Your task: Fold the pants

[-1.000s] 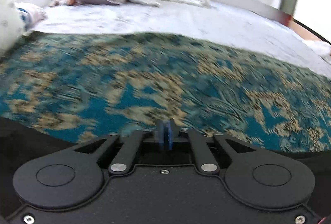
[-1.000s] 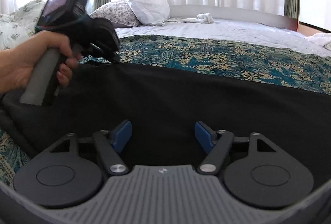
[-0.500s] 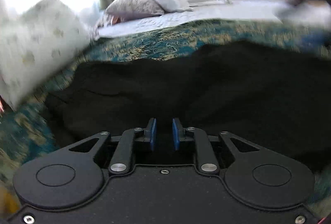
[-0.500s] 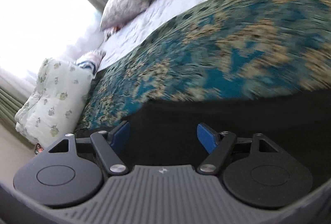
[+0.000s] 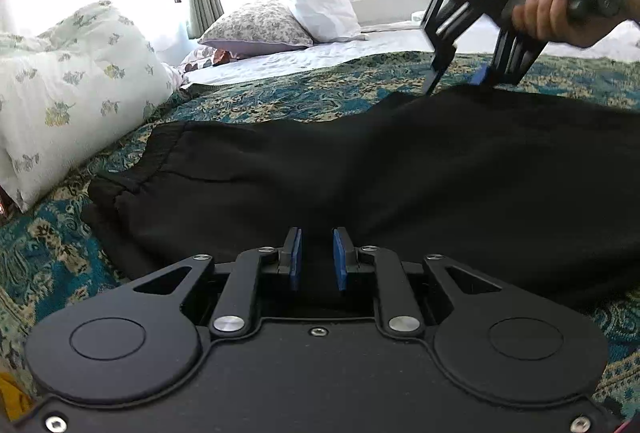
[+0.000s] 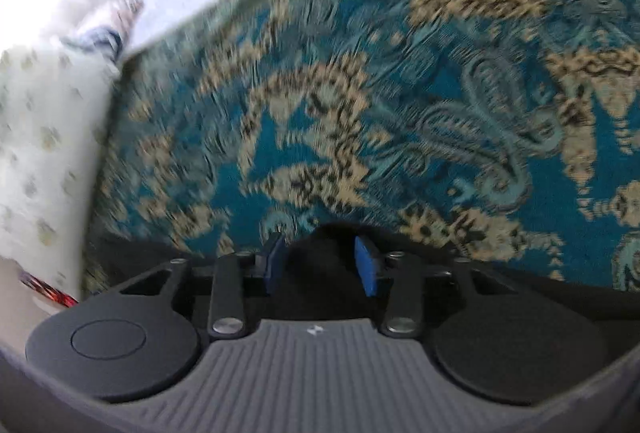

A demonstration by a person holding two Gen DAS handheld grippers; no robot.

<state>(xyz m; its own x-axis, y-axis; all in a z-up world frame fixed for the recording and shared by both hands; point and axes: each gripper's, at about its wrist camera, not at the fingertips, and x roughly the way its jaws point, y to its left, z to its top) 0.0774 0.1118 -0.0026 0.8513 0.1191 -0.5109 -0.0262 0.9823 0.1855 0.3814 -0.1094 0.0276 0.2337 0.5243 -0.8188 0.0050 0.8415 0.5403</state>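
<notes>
Black pants point(image 5: 360, 169) lie spread across a teal and gold patterned bedspread point(image 5: 280, 97), waistband at the left. My left gripper point(image 5: 316, 259) hovers over the near edge of the pants, its blue pads a little apart with nothing between them. My right gripper point(image 5: 456, 83), held in a hand, points down onto the far edge of the pants. In the right wrist view the right gripper point(image 6: 320, 261) is open, with a fold of black cloth point(image 6: 320, 245) between its pads, not pinched.
A white flowered duvet point(image 5: 68, 89) is bunched at the left of the bed. Two pillows point(image 5: 288, 21) lie at the back by the curtained window. The bedspread point(image 6: 400, 93) fills the blurred right wrist view.
My left gripper has opened slightly and turned to look across the pants. My right gripper swung down to the far edge of the pants and narrowed around the cloth.
</notes>
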